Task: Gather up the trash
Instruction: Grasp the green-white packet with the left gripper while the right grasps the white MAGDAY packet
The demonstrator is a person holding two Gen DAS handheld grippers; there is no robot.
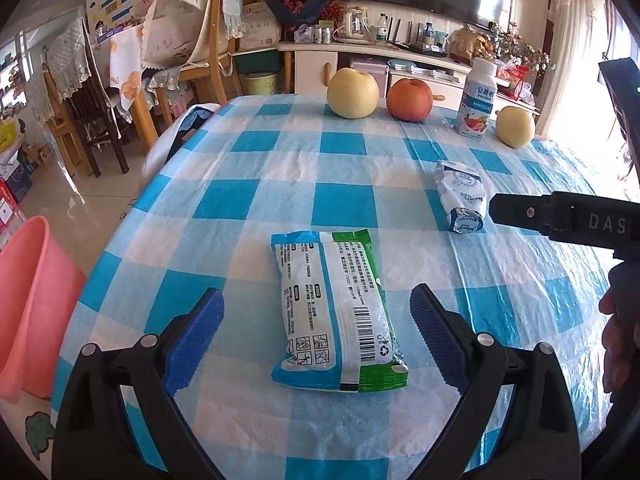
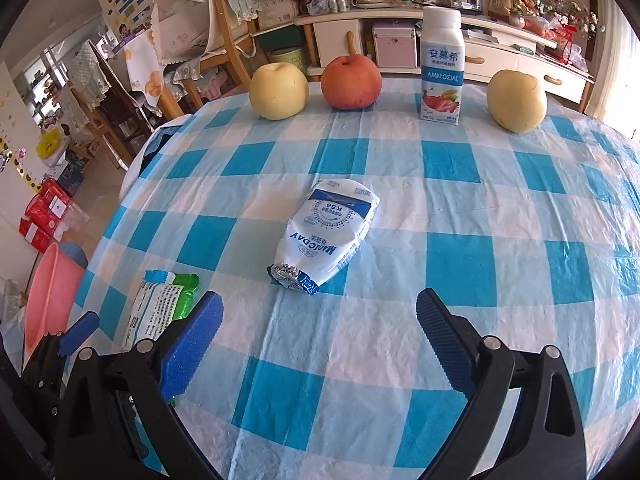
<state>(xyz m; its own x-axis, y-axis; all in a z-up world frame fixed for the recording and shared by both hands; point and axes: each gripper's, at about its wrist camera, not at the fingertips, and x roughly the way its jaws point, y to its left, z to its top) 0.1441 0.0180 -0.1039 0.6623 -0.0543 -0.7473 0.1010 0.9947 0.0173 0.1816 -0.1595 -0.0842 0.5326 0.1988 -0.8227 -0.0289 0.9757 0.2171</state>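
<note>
A flat white, blue and green wrapper [image 1: 336,312] lies on the checked tablecloth, between the open jaws of my left gripper [image 1: 316,312]; it does not touch either pad. It also shows at the lower left of the right wrist view [image 2: 160,308]. A crumpled white and blue MaiCDAY pouch [image 2: 326,232] lies just ahead of my right gripper [image 2: 320,314], which is open and empty. The pouch also shows in the left wrist view [image 1: 460,196], with the right gripper's body beside it.
At the table's far edge stand two yellow pears [image 2: 279,90] [image 2: 517,101], a red apple [image 2: 351,82] and a yogurt bottle [image 2: 442,64]. A pink bin [image 1: 28,312] stands on the floor left of the table. Chairs [image 1: 200,40] stand beyond.
</note>
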